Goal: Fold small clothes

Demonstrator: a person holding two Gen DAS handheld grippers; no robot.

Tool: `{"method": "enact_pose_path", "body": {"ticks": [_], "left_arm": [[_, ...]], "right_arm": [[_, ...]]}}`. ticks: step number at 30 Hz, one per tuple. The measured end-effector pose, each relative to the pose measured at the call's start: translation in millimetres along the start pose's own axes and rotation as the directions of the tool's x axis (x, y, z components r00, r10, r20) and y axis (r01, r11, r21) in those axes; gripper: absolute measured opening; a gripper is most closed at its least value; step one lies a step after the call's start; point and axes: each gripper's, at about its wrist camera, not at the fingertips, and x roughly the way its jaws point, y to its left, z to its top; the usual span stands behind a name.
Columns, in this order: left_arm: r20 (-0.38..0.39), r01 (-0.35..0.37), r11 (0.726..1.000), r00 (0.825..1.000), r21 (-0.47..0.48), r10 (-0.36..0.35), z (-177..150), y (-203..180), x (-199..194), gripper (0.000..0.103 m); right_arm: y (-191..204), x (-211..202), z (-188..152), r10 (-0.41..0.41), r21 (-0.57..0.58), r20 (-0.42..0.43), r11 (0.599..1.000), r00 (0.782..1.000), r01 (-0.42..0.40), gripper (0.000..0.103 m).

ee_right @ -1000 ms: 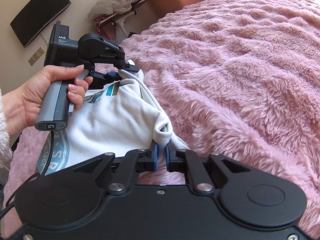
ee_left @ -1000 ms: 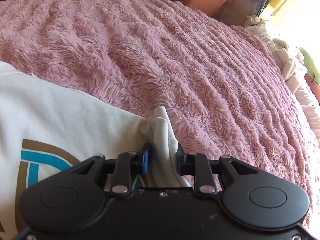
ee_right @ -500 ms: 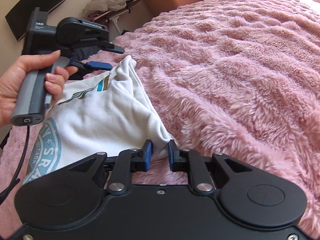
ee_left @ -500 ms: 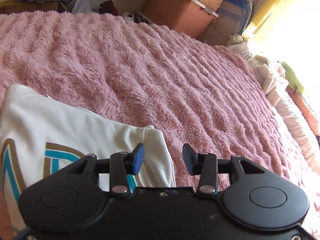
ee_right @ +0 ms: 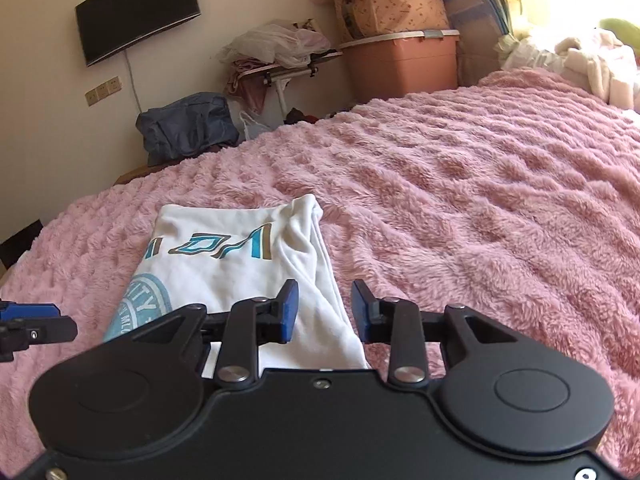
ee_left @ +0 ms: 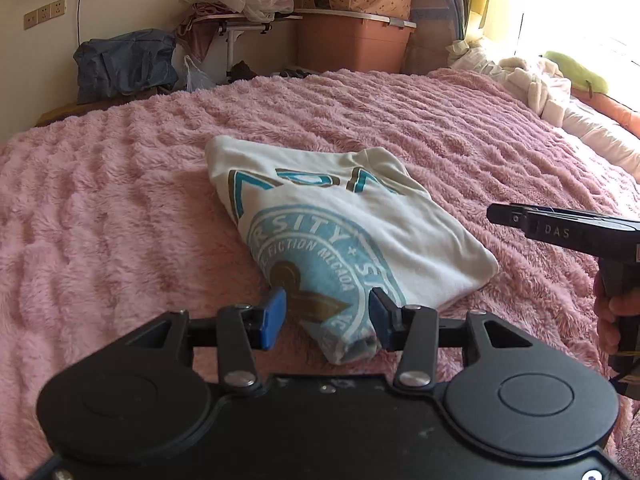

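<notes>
A white T-shirt (ee_left: 332,220) with a round blue print lies folded on the pink fluffy blanket (ee_left: 120,220). My left gripper (ee_left: 328,314) hovers above the shirt's near corner. Its jaws are opening, and the blue pads (ee_left: 272,316) touch no cloth. My right gripper (ee_right: 324,310) stands open just over the shirt's (ee_right: 224,276) right folded edge, holding nothing. In the left wrist view the right gripper (ee_left: 504,216) reaches in from the right, held by a hand (ee_left: 612,312). The left gripper's tip (ee_right: 28,316) shows at the left edge of the right wrist view.
Beyond the bed's far edge stand a brown storage bin (ee_left: 352,44), a dark blue bag (ee_left: 124,64) and a small folding table (ee_left: 248,24) piled with clothes. Pale bedding (ee_left: 552,84) lies along the right side by the window. A dark screen (ee_right: 136,20) hangs on the wall.
Both grippers let go of the shirt's folded edge and opened. The left one pulled far back and a little up; the right one rose. The shirt now lies flat and folded.
</notes>
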Motion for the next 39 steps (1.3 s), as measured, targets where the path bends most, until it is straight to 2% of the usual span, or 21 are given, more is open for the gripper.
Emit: {"method": "enact_pose_path", "body": {"ticks": [4, 8, 13, 19, 21, 23, 24, 25, 26, 31, 35, 39], "left_arm": [[-0.013, -0.010, 0.999, 1.000, -0.031, 0.010, -27.8, -9.8, 13.5, 0.049], [-0.023, -0.046, 0.997, 0.999, -0.056, 0.045, -39.7, -20.6, 35.8, 0.049], [0.002, -0.102, 0.989, 0.995, -0.107, 0.103, -39.7, -20.9, 49.4, 0.049], [0.014, -0.158, 0.983, 0.987, -0.091, 0.160, -31.6, -22.8, 64.7, 0.049], [0.026, -0.146, 0.985, 0.989, -0.092, 0.149, -30.4, -24.4, 65.4, 0.042], [0.015, -0.168, 0.983, 0.985, -0.080, 0.170, -30.5, -27.1, 68.0, 0.037], [0.008, -0.186, 0.980, 0.982, -0.072, 0.187, -31.0, -28.4, 69.1, 0.020], [-0.001, -0.208, 0.977, 0.978, -0.056, 0.208, -31.4, -30.2, 70.4, 0.016], [-0.005, -0.226, 0.974, 0.974, -0.034, 0.226, -31.4, -32.2, 70.7, 0.015], [0.014, -0.304, 0.951, 0.953, 0.058, 0.304, -26.0, -43.6, 60.5, 0.014], [-0.085, -0.302, 0.953, 0.951, -0.036, 0.298, -34.6, -24.2, 75.1, 0.017], [-0.123, -0.302, 0.944, 0.950, -0.133, 0.287, -48.3, -13.6, 88.0, 0.019]], "right_arm": [[26.2, 14.1, -4.0, 0.055, -0.177, -0.020, 0.983, 0.998, -0.057, 0.031], [39.8, 25.1, -13.2, 0.064, -0.272, -0.044, 0.960, 0.997, -0.073, 0.031], [36.5, 23.0, -27.8, 0.056, -0.258, -0.016, 0.964, 0.998, -0.058, 0.031], [31.8, 30.4, -34.7, 0.050, -0.254, -0.030, 0.966, 0.998, -0.056, 0.031], [31.4, 32.8, -36.4, 0.053, -0.254, -0.039, 0.965, 0.998, -0.061, 0.032], [32.0, 36.0, -39.6, 0.052, -0.255, -0.056, 0.965, 0.997, -0.065, 0.035], [31.5, 38.6, -41.7, 0.044, -0.257, -0.070, 0.964, 0.997, -0.061, 0.043], [31.6, 39.9, -43.1, 0.036, -0.259, -0.075, 0.964, 0.997, -0.054, 0.047], [31.9, 41.8, -45.1, 0.025, -0.260, -0.075, 0.965, 0.997, -0.044, 0.049], [30.7, 44.7, -46.1, 0.032, -0.259, -0.088, 0.965, 0.996, -0.054, 0.049], [29.1, 49.7, -48.2, 0.035, -0.254, -0.114, 0.965, 0.993, -0.063, 0.049], [31.1, 58.0, -54.6, 0.016, -0.263, -0.161, 0.963, 0.987, -0.059, 0.048]]}}
